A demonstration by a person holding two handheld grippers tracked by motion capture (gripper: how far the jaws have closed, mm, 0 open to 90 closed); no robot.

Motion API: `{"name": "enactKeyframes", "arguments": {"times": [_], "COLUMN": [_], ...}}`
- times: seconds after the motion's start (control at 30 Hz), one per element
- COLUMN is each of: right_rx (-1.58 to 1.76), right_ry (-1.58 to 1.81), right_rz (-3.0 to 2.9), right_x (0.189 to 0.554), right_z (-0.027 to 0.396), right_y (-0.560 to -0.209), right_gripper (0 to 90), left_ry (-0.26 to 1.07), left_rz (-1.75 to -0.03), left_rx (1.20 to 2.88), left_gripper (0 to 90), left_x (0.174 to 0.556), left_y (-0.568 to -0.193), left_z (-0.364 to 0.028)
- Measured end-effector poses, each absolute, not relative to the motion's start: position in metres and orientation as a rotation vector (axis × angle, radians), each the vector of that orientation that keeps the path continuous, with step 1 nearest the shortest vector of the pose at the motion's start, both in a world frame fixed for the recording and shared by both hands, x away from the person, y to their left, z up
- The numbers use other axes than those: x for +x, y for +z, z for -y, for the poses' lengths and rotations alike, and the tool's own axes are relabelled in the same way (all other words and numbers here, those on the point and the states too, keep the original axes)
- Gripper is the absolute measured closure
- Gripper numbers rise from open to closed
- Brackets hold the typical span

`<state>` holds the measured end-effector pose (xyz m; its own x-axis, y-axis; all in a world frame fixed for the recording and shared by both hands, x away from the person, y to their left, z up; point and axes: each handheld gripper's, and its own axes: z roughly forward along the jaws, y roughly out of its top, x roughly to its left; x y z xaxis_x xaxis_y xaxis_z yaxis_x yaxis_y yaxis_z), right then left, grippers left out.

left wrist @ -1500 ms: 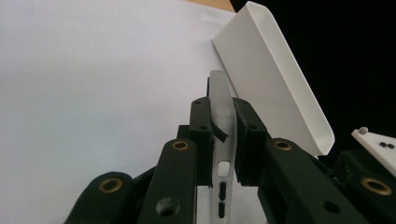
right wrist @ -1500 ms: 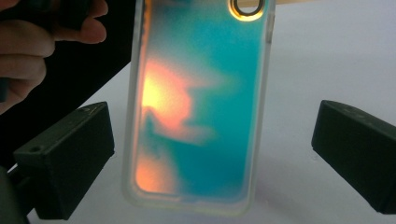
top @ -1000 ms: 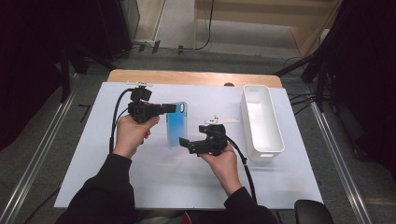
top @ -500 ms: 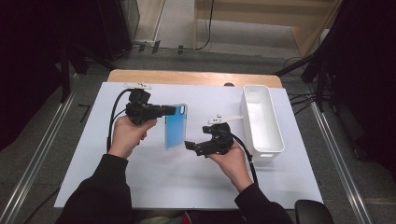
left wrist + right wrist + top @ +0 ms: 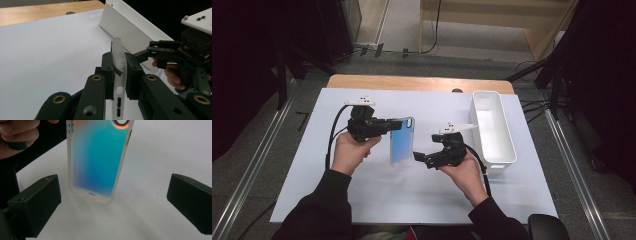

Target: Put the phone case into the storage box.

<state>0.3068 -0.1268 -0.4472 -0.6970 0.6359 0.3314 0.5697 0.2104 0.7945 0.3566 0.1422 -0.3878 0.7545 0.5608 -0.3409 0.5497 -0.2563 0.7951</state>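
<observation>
Phone case (image 5: 402,141), translucent with a blue-to-teal gradient back and a frosted rim, held off the white table cover (image 5: 362,195) between the two hands, near the table's middle; camera cut-out at its upper end, port openings along the edge seen in the left gripper view; judged light, thin-walled and flexible, its smooth faces likely slippery, so best taken across the flat faces close to a rim rather than at a bare corner, and without hard squeezing that could bow it; left gripper (image 5: 119,72), jaws clamped on the case's edge near the top, carrying it edge-on; right gripper (image 5: 418,155), jaws standing wide apart and holding nothing, aimed at the case's lower end from just beside it; white bin (image 5: 492,131), long and narrow, at the right of the cover, apart from the case; wooden tabletop (image 5: 412,82) showing beyond the cover's far edge.
</observation>
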Motion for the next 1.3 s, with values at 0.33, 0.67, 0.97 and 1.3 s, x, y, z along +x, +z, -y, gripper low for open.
{"name": "enactKeyframes", "arguments": {"times": [0.33, 0.67, 0.97, 1.3], "right_rx": [1.19, 1.203, 1.184, 1.209], "right_ry": [1.515, 1.512, 1.517, 1.489], "right_rz": [-2.357, -2.288, -2.262, -2.231], "right_x": [0.304, 0.3, 0.3, 0.303], "right_z": [0.124, 0.115, 0.107, 0.1], "right_y": [-0.445, -0.441, -0.43, -0.426], "right_gripper": [0.0, 0.0, 0.0, 0.0], "left_ry": [0.136, 0.204, 0.22, 0.237], "left_rz": [-0.9, -0.95, -0.961, -1.004], "left_rx": [1.827, 1.781, 1.76, 1.724], "left_gripper": [79.4, 79.4, 79.4, 79.4], "left_x": [0.34, 0.325, 0.317, 0.31], "left_y": [-0.397, -0.404, -0.401, -0.399], "left_z": [-0.144, -0.136, -0.127, -0.121]}}
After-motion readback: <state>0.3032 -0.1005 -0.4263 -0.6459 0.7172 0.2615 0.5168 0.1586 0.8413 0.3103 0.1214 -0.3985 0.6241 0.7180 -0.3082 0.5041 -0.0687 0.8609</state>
